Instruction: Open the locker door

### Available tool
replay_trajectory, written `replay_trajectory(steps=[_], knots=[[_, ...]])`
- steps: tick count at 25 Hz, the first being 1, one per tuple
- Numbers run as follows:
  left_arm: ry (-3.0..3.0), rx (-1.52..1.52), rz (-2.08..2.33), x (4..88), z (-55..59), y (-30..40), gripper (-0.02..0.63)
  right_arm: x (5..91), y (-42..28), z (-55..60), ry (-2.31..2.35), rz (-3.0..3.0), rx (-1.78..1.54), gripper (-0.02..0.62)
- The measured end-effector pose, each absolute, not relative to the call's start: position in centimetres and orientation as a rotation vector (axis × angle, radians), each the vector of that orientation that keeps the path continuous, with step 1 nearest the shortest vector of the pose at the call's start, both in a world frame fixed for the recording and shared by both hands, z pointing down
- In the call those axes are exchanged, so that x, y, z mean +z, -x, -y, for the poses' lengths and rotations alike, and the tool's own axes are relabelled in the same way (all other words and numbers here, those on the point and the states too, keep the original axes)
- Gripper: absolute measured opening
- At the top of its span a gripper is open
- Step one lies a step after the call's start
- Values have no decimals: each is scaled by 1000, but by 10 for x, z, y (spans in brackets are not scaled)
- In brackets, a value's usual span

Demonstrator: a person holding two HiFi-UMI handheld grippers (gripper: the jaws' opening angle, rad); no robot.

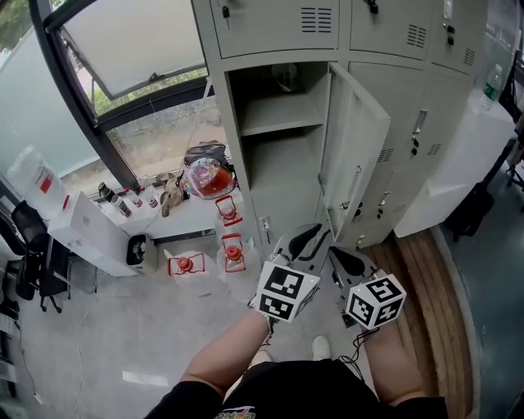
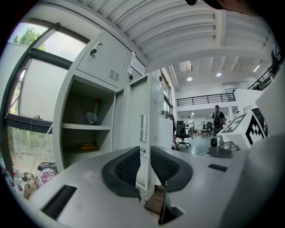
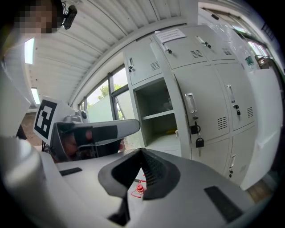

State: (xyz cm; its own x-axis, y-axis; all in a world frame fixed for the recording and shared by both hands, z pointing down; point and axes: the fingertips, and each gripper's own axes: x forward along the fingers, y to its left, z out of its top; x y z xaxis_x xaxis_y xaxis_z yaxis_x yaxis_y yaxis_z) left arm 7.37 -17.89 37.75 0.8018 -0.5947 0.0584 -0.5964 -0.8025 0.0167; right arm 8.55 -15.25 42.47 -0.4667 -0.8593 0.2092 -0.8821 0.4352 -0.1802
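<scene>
A grey bank of lockers fills the top of the head view. One compartment at upper centre is open, its door standing out to the right. Below it, at lower centre, the left gripper has its jaws slightly apart, with the door's edge showing in the slit; whether they touch it I cannot tell. The right gripper beside it is closed on nothing. Small red lanterns sit on the floor at centre left.

The open door juts into the path; left of it the compartment stands free, 1 shelf across.
</scene>
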Motion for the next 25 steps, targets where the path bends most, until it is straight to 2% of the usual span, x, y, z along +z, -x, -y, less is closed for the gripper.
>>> replay_trajectory(steps=[6, 15, 25], knots=[[-2918, 115, 1008, 393, 175, -10, 26, 420, -41, 160, -1552, 2595, 371, 52], [-2863, 132, 995, 424, 164, 67, 25, 422, 17, 163, -1567, 2548, 269, 52], [-2859, 162, 966, 445, 139, 103, 25, 428, 41, 142, -1638, 2525, 275, 54]])
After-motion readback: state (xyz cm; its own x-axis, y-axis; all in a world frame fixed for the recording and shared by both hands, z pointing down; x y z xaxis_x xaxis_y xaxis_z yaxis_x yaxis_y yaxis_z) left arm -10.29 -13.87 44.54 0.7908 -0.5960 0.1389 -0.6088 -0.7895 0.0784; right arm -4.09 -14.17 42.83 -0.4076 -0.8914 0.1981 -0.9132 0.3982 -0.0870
